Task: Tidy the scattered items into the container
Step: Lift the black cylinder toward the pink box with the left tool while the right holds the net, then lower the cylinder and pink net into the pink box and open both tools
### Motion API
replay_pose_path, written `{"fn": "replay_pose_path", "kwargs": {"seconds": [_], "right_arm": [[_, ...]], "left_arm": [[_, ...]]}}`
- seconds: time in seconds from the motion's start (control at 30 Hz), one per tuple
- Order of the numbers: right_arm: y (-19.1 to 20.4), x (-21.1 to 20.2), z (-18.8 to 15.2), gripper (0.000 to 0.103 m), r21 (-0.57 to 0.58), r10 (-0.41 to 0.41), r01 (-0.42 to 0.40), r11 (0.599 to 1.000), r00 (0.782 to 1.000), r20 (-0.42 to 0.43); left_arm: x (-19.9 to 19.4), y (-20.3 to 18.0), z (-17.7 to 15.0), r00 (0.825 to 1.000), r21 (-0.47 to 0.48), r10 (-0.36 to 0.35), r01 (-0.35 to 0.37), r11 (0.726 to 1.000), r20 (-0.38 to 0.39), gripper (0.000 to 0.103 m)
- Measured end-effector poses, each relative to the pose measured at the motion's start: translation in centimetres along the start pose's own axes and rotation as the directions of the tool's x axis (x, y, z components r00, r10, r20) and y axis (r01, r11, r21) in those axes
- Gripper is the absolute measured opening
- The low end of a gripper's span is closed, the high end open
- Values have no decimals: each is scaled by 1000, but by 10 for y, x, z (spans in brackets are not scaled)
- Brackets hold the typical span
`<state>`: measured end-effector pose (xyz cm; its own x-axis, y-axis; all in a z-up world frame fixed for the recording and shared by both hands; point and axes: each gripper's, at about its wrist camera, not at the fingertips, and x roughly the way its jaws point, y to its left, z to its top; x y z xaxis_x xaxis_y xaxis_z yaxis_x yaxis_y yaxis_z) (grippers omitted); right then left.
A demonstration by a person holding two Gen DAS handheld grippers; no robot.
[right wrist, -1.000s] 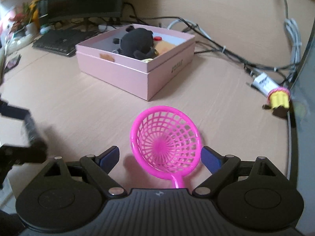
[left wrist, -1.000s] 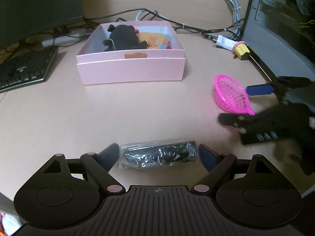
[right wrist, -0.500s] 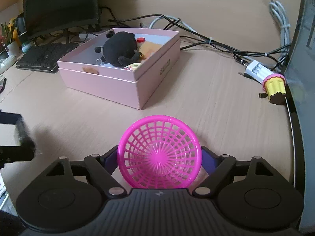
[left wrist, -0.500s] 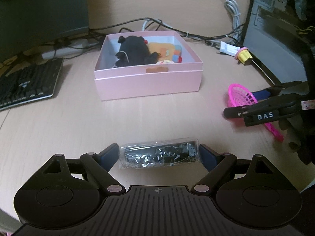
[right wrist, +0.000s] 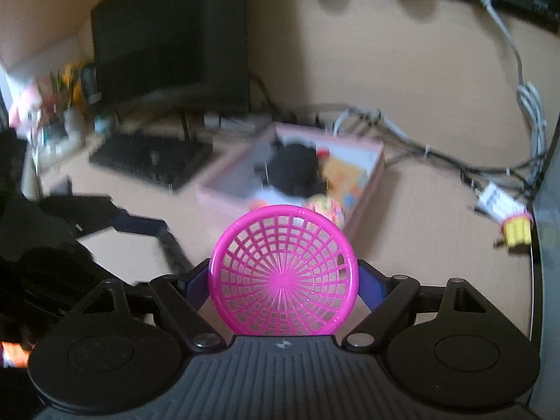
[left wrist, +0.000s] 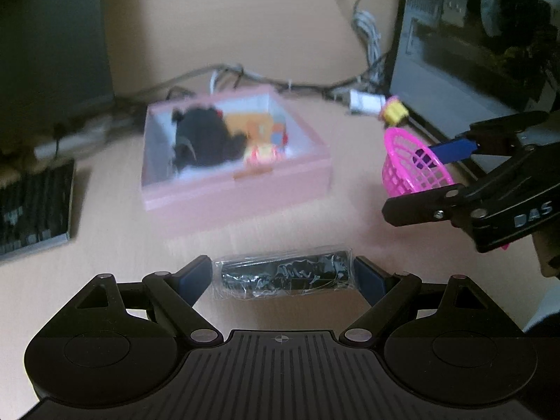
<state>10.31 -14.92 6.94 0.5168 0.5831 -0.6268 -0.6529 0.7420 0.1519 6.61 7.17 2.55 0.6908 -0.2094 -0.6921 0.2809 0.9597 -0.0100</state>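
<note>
Two items are carried at once toward the pink box (left wrist: pixel 238 189). A wrapped black bundle (left wrist: pixel 285 275) is clamped in the left gripper (left wrist: pixel 283 274) jaws; a pink strainer (right wrist: pixel 283 273) is clamped in the right gripper (right wrist: pixel 283 280) jaws, so both can be dropped inside.

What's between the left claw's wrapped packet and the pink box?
Bare desk only, in the left wrist view: nothing lies between the wrapped packet in the left claw and the pink box.

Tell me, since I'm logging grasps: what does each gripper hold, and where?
Left gripper clamps the plastic-wrapped black packet by its two ends. Right gripper grips the pink strainer across its basket rim.
</note>
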Motion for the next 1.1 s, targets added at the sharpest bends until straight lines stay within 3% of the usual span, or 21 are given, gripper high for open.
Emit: {"fn": "replay_pose_path", "kwargs": {"seconds": [0.23, 0.43, 0.5, 0.6, 0.77, 0.93, 1.1], "right_arm": [[-14, 15, 76, 84, 86, 20, -30, 996, 992, 123], [-27, 65, 132, 85, 133, -11, -12, 991, 985, 173], [-36, 84, 141, 86, 171, 6, -32, 985, 989, 150], [-47, 96, 140, 86, 207, -40, 9, 978, 989, 145], [-81, 101, 112, 87, 302, -191, 146, 942, 974, 124], [-107, 117, 62, 87, 295, -388, 374, 879, 922, -11], [-124, 128, 27, 87, 209, -592, 589, 780, 804, -58]], "left_arm": [[9, 30, 52, 988, 11, 61, -63, 998, 145, 91], [41, 50, 91, 974, 47, 87, -99, 994, 210, 93], [58, 57, 99, 972, 48, 81, -93, 994, 219, 95], [76, 70, 104, 977, 21, 61, -67, 998, 205, 96], [75, 69, 81, 985, -11, 30, -29, 1000, 171, 99], [66, 45, 55, 992, -30, -34, 38, 999, 122, 100], [66, 13, 40, 993, -23, -99, 101, 995, 65, 101]]}}
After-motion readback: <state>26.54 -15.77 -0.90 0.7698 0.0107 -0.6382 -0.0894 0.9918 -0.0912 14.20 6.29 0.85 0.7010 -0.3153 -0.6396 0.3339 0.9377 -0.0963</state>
